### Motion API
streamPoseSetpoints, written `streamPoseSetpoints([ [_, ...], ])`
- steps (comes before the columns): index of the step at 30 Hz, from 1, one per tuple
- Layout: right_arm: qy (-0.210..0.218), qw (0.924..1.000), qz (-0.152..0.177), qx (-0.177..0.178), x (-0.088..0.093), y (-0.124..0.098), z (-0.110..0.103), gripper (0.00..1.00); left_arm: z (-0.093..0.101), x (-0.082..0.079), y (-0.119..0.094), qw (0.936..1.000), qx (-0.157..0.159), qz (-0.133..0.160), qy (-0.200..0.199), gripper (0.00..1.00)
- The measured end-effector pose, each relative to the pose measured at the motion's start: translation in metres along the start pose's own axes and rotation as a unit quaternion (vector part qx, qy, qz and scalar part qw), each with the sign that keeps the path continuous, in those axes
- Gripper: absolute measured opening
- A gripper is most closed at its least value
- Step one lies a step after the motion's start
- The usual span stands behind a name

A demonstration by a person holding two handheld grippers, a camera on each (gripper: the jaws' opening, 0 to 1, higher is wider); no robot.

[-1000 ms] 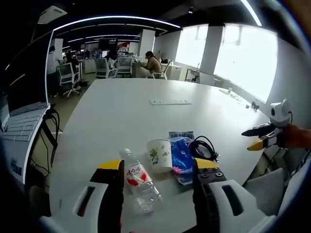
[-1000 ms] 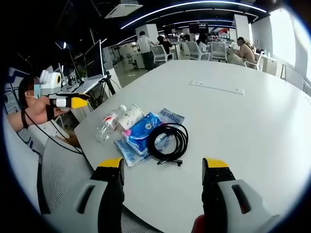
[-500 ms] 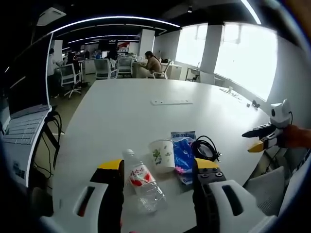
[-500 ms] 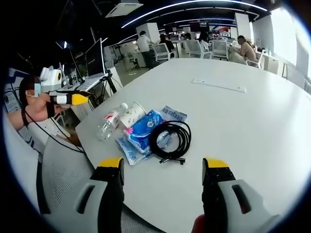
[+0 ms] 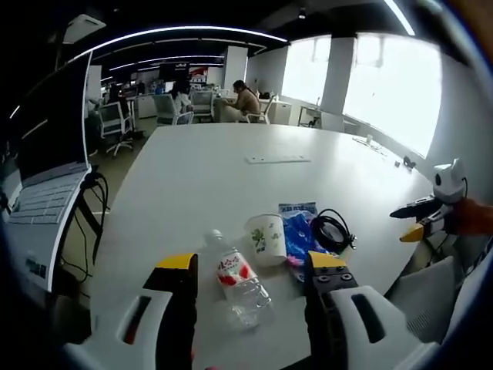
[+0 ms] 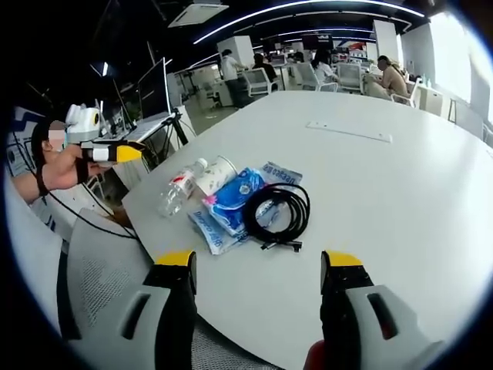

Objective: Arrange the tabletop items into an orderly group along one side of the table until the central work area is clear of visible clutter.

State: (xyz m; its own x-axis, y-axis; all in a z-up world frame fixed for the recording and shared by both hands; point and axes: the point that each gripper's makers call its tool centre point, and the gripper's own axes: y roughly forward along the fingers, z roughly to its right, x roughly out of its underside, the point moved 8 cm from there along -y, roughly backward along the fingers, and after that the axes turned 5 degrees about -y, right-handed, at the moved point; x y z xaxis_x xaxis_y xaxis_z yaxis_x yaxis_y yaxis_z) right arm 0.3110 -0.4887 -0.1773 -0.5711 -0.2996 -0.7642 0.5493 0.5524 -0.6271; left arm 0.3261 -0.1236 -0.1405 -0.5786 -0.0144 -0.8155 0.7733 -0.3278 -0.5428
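Observation:
A clear plastic bottle (image 5: 240, 285) with a red label lies on its side on the white table (image 5: 216, 177). Beside it lies a tipped paper cup (image 5: 266, 239), then blue packets (image 5: 296, 237) and a coiled black cable (image 5: 333, 230). My left gripper (image 5: 250, 266) is open, hovering short of the bottle with its yellow-tipped jaws apart. From the other side I see the bottle (image 6: 179, 189), cup (image 6: 216, 177), packets (image 6: 231, 202) and cable (image 6: 277, 208). My right gripper (image 6: 258, 262) is open, held back from the cable. Each gripper shows in the other's view: the right gripper (image 5: 420, 220) and the left gripper (image 6: 115, 152).
A flat white strip (image 5: 277, 159) lies mid-table (image 6: 347, 131). An open laptop (image 5: 38, 193) stands on a stand off the table's left side. A grey mesh chair (image 6: 100, 270) sits by the near edge. People and office chairs are far behind.
Both views have shifted slightly as the hands drifted; the items sit a little nearer in the right gripper view. The items themselves lie where they were, and both grippers stay open.

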Motion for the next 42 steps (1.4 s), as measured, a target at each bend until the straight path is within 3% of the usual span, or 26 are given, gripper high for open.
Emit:
streamPoseSetpoints([
  [18, 0.007, 0.9999, -0.001, 0.010, 0.002, -0.009, 0.000, 0.64, -0.008, 0.024, 0.011, 0.9994, -0.005, -0.029, -0.018, 0.53],
  [42, 0.035, 0.9990, -0.017, 0.023, 0.028, -0.018, -0.002, 0.64, -0.006, 0.028, 0.034, 0.9985, -0.001, -0.053, -0.017, 0.49],
])
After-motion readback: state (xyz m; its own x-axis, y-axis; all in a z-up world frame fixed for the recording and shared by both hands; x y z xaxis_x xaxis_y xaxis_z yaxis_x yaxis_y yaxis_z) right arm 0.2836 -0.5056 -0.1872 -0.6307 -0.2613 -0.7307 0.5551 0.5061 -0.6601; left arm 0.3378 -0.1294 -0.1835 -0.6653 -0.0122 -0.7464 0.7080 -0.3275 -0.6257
